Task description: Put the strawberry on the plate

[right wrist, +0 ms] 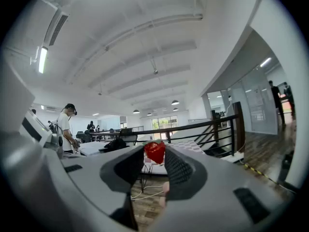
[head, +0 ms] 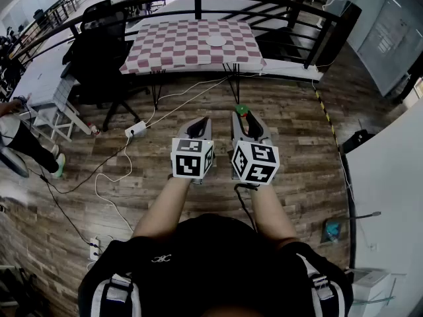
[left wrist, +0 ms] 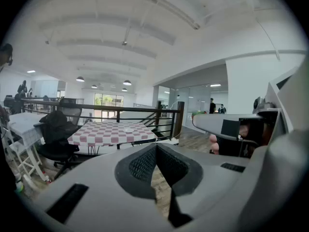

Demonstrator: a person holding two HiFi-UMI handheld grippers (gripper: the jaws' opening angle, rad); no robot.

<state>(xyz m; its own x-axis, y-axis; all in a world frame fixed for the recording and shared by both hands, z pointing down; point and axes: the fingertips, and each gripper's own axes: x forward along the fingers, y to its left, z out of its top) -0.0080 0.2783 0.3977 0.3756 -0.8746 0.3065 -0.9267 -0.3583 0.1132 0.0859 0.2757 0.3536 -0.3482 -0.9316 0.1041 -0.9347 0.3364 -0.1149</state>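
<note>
Wood floor | right fingers grip strawberry, upright, cap up | left fingers closed together

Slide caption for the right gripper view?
Right gripper grips a red strawberry between its jaw tips, facing the distant red-and-white checkered table.

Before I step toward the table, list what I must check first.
1. Strawberry clamped between the right gripper jaws: ok.
2. Left gripper shut with nothing in it: ok.
3. Plate empty and flat on the checkered table: ok.
4. Plate within reach from here: not ok, the table stands well ahead across the wooden floor.
5. Walking path free: not ok, a power strip and its white cables lie on the floor ahead and to the left.
</note>
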